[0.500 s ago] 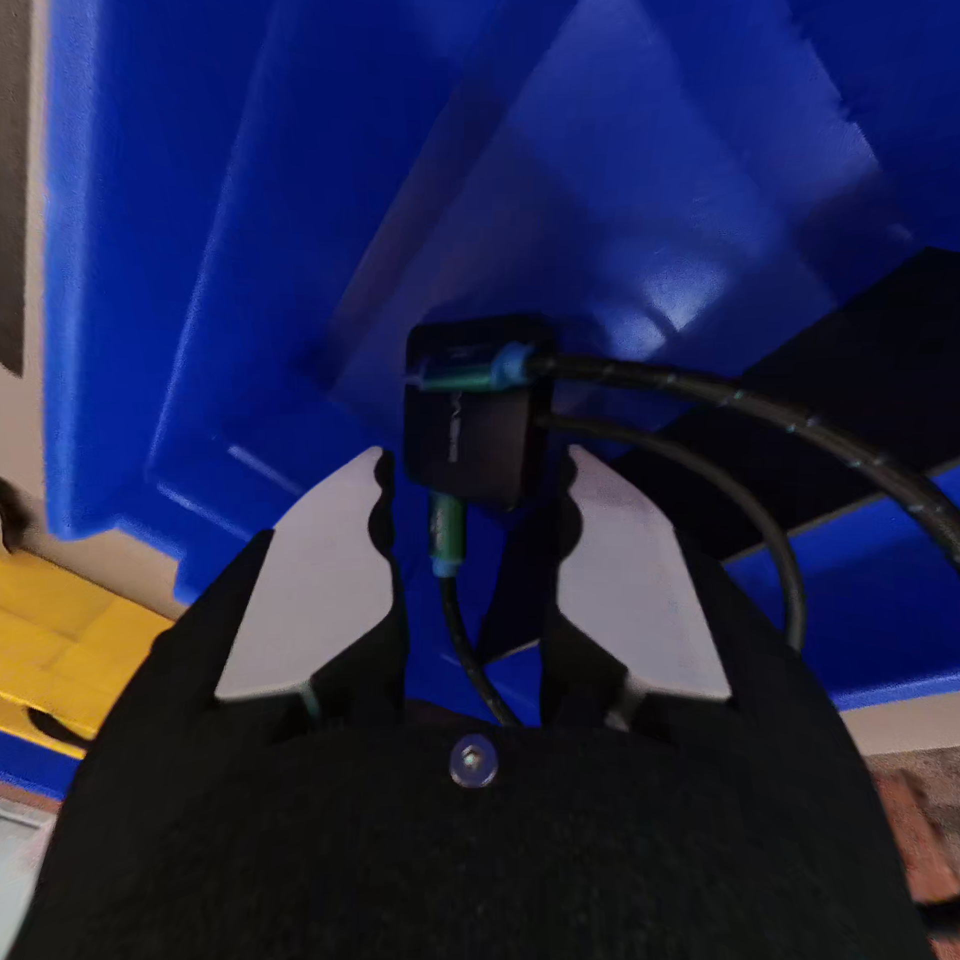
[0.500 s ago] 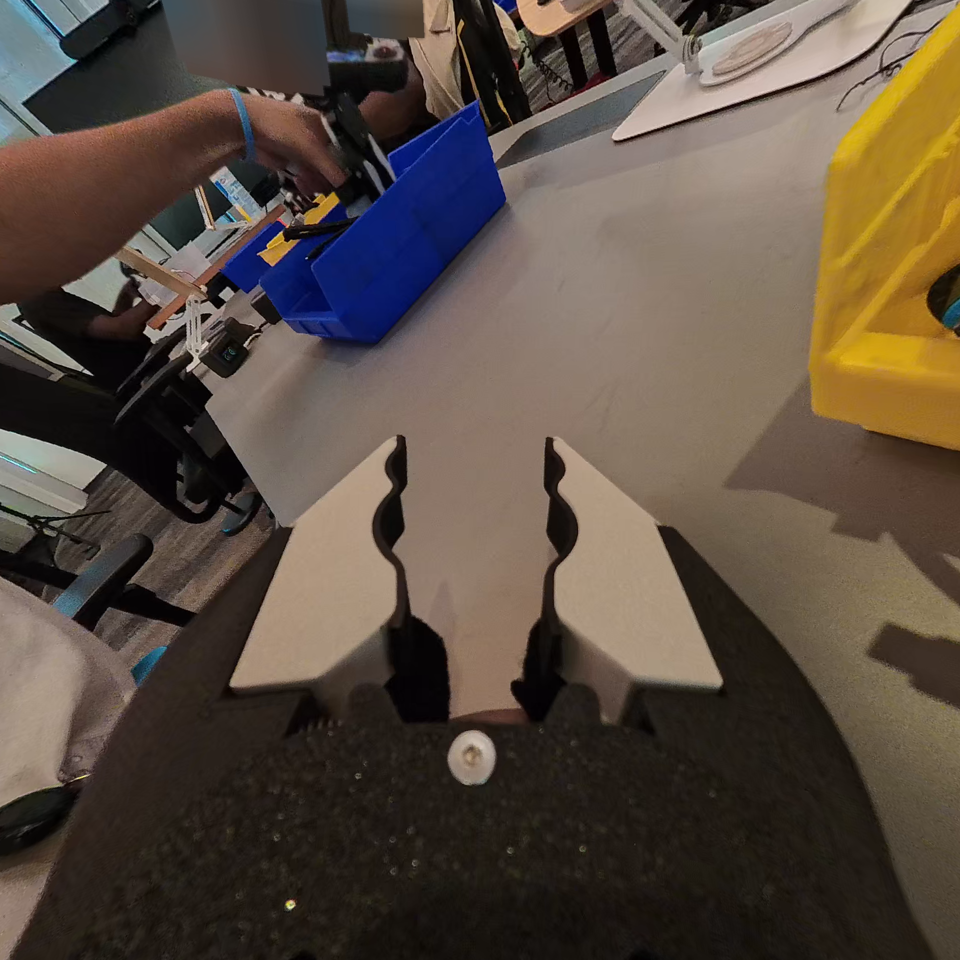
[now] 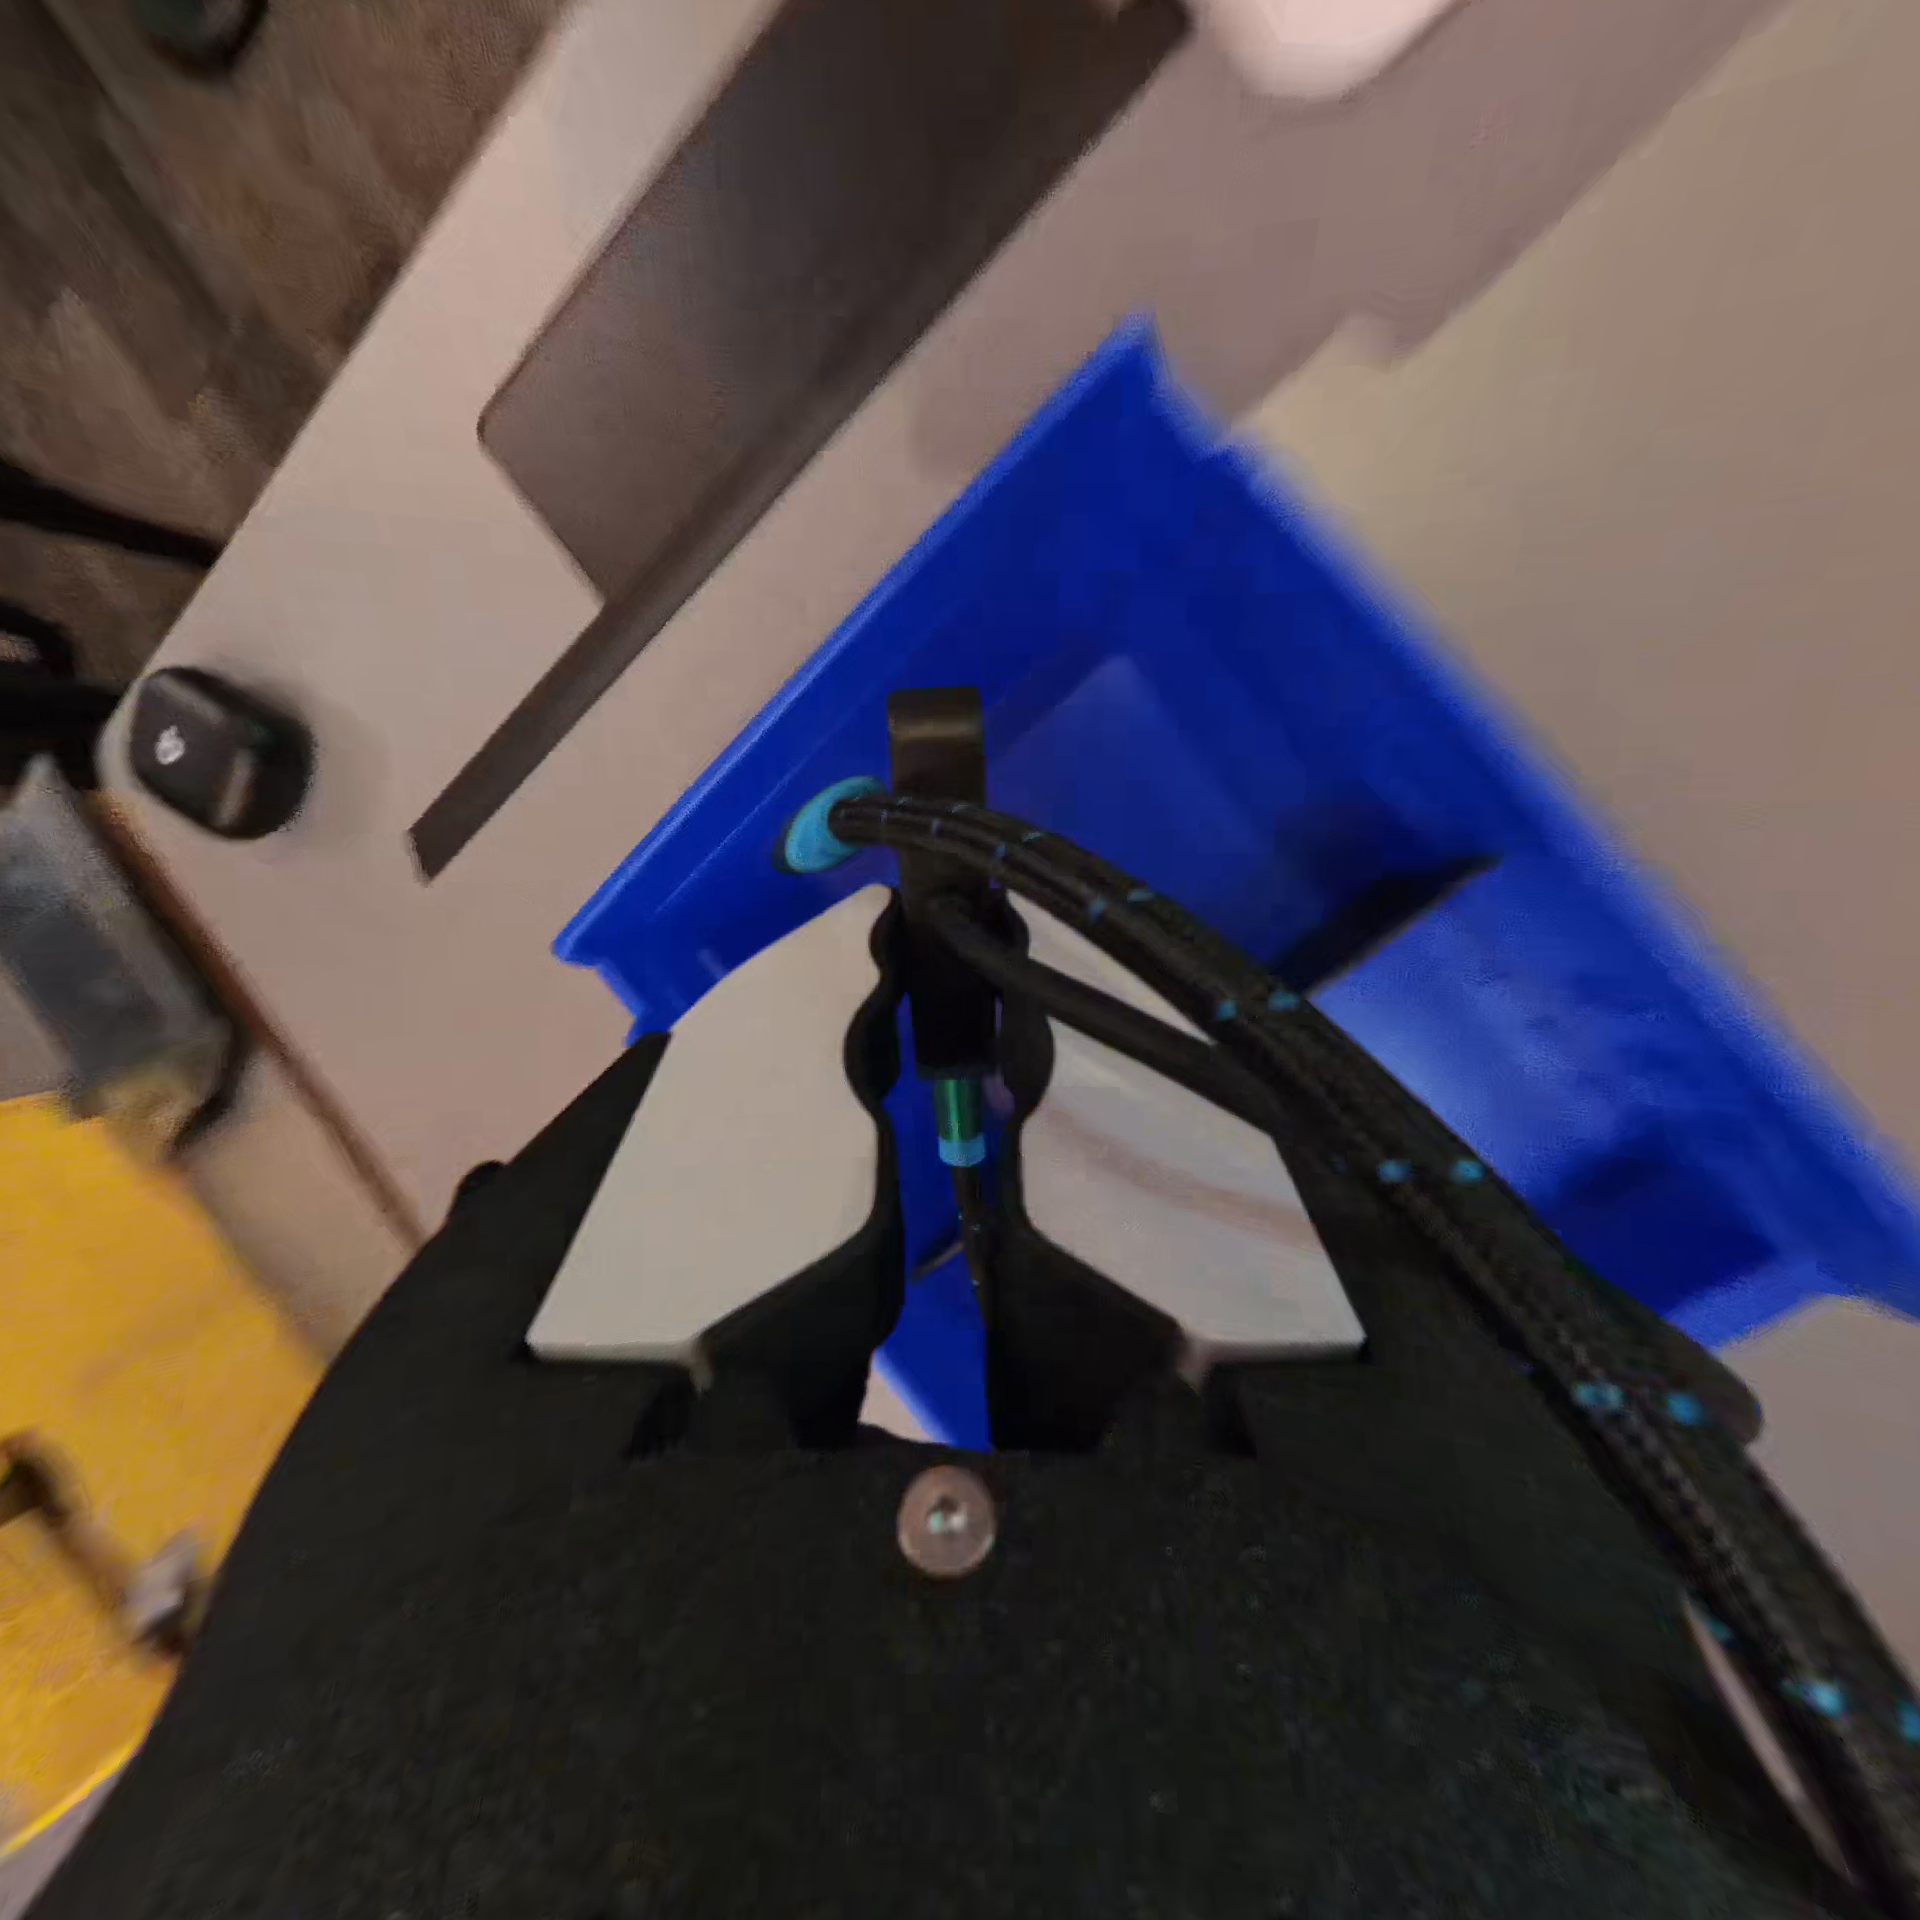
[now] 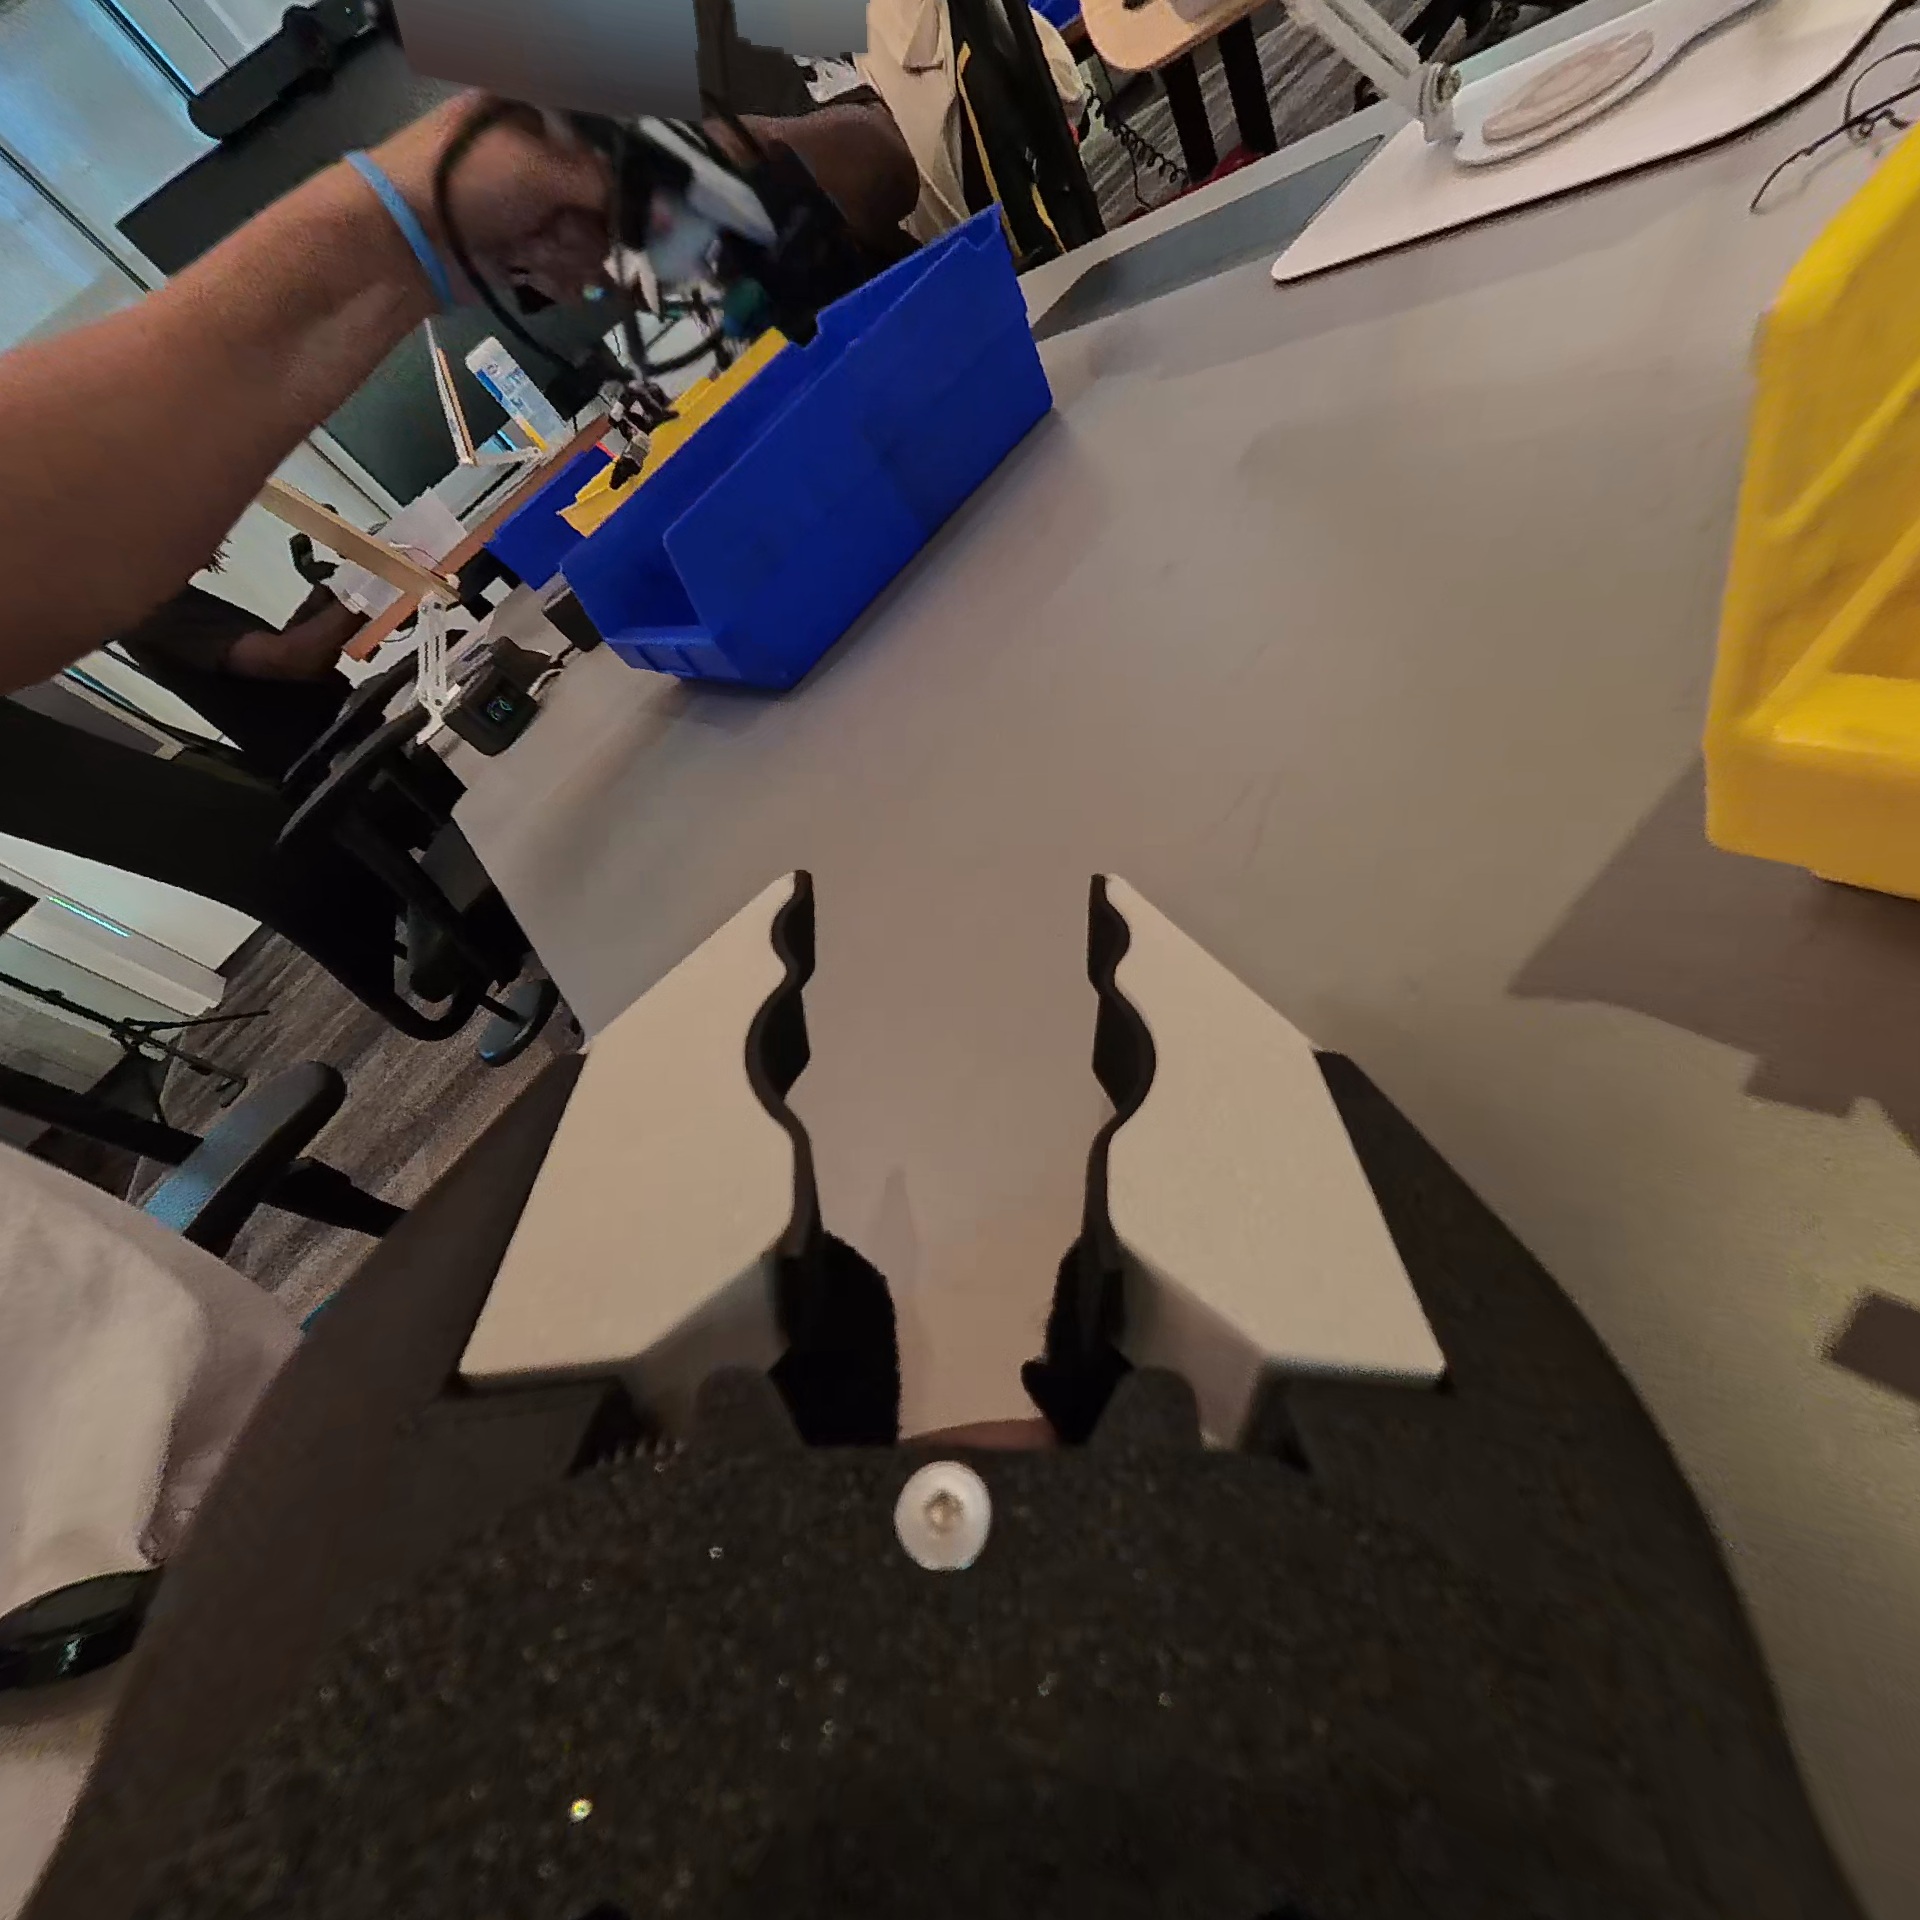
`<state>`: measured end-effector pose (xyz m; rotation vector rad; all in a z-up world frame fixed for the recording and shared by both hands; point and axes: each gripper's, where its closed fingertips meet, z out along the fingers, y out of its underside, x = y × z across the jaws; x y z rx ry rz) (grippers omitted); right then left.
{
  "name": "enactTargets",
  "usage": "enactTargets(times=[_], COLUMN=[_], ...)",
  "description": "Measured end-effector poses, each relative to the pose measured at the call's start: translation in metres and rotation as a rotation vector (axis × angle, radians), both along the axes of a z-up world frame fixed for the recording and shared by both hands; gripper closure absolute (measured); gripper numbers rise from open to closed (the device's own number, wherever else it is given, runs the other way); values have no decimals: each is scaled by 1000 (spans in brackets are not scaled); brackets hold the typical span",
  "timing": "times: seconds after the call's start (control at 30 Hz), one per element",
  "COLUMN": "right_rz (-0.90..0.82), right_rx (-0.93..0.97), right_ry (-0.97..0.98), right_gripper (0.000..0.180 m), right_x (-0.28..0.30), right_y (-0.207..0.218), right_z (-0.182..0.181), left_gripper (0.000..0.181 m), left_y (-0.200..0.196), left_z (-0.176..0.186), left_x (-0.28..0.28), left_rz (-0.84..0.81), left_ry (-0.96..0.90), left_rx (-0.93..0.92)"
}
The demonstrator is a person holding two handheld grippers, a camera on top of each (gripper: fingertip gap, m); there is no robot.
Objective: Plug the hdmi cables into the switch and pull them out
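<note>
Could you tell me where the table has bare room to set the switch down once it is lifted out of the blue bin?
The grey table is bare between the blue bin and the yellow bin, ahead of the open right gripper. It is crowded beyond the blue bin, and the cables trail from the switch.

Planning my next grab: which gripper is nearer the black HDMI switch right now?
Left. The left gripper is shut on the switch, lifted above the blue bin. The right gripper hangs open over bare table, well away.

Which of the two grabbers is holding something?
The left gripper: it pinches the black switch with cables plugged in. The right gripper is open and empty.
</note>
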<state>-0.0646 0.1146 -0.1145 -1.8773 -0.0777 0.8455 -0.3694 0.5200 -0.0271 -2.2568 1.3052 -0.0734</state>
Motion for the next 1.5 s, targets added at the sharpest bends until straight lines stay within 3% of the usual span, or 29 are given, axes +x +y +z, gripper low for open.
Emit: enactTargets(times=[0.17,0.27,0.4,0.5,0.6,0.73,0.83,1.17,1.5], right_rz=[-5,-98,-156,-205,-187,-258,-341,-414,-389], right_rx=[62,184,407,498,519,672,765,753,739], right_ry=[-155,-332,-406,-521,-548,-566,-624,-686,-743], right_gripper=[126,126,126,129,130,136,146,154,159], right_x=[-8,-10,-42,-59,-77,-92,-88,-79,-80], right_y=[3,19,52,80,90,70,58,65,68], right_z=[-1,8,56,68,58,87,102,100,101], left_gripper=[168,168,167,167,167,167,166,166,167], left_y=[-84,-144,-212,-249,-272,-296,-306,-324,-320], left_z=[82,111,94,74,47,28,30,17,17], left_x=[58,93,143,176,198,209,210,215,212], left_rz=[-69,-120,-73,31,152,247,235,263,217], left_ry=[-690,-1126,-1490,-1704,-1768,-1852,-1910,-1909,-1865], left_rx=[-162,-320,-542,-738,-801,-879,-910,-965,-884])
